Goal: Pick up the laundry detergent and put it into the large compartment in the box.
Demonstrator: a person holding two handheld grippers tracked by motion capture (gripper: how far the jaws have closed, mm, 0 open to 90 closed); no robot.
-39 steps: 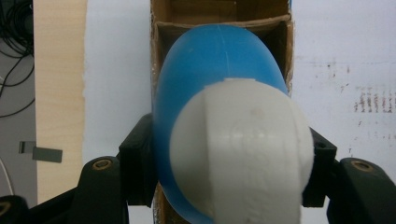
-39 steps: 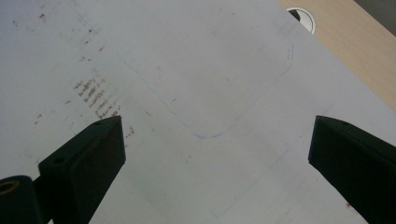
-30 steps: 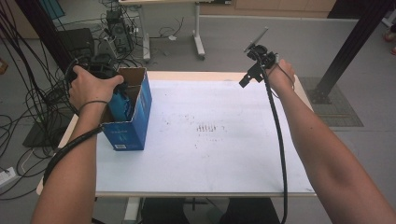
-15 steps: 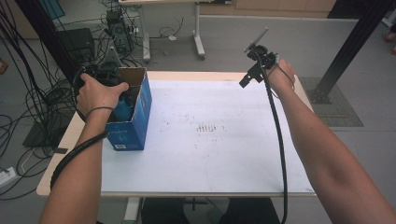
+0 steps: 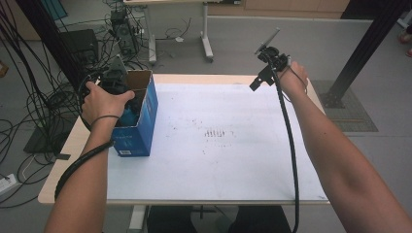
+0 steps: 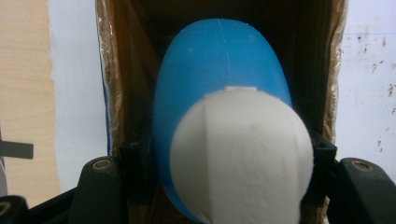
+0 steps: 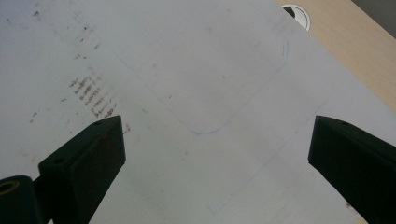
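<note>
One blue bottle [image 6: 219,107] with white cap [image 6: 243,158], clamped in left claw [image 6: 224,163], sits inside open carton [image 5: 141,121] at tabletop [image 5: 233,160] left edge, apparently for packing. Right claw [image 7: 215,154] gapes empty, far right.

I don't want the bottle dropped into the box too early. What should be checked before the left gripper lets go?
1. Left gripper shut on bottle: ok, its fingers flank the white cap.
2. Bottle inside the box walls: ok, cardboard shows on both sides.
3. Bottle resting on the box floor: cannot tell, the bottom is dark.
4. Box standing on the table, not at its edge: ok.
5. Right gripper clear of the box: ok, open above the bare white sheet, holding nothing.
</note>
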